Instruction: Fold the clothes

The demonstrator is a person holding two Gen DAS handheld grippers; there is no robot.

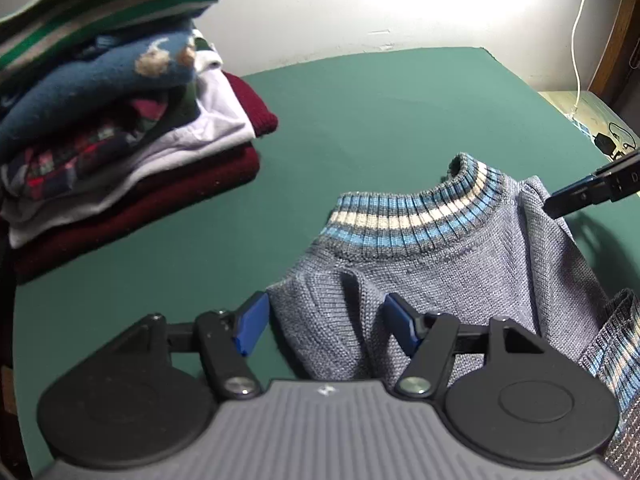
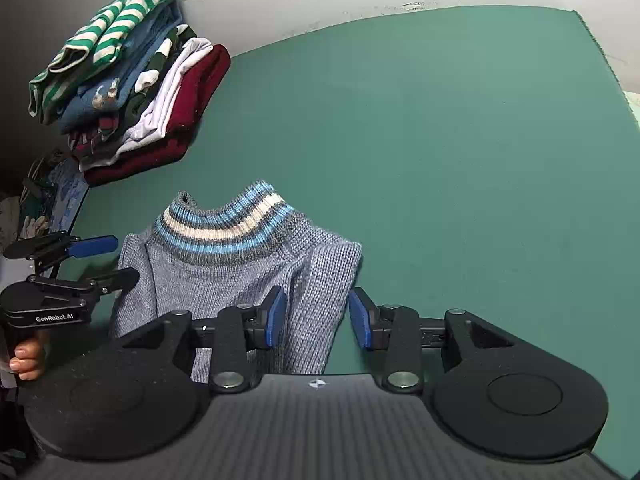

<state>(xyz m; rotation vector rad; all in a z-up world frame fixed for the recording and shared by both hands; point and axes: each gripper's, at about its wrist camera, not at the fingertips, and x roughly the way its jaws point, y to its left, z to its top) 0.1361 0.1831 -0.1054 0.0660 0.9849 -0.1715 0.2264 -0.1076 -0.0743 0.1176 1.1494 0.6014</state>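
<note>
sweater (image 1: 440, 276): grey ribbed knit, coarse | table cover (image 2: 440, 140): matt green cloth | wall (image 1: 360, 4): matt, scuffed

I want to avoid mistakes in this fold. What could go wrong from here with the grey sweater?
1. Both the left gripper and the right gripper have open jaws around folds of the sweater; closing unevenly may give a crooked fold.
2. The stack of folded clothes looks tall and uneven; a wide swing could knock it.
</note>
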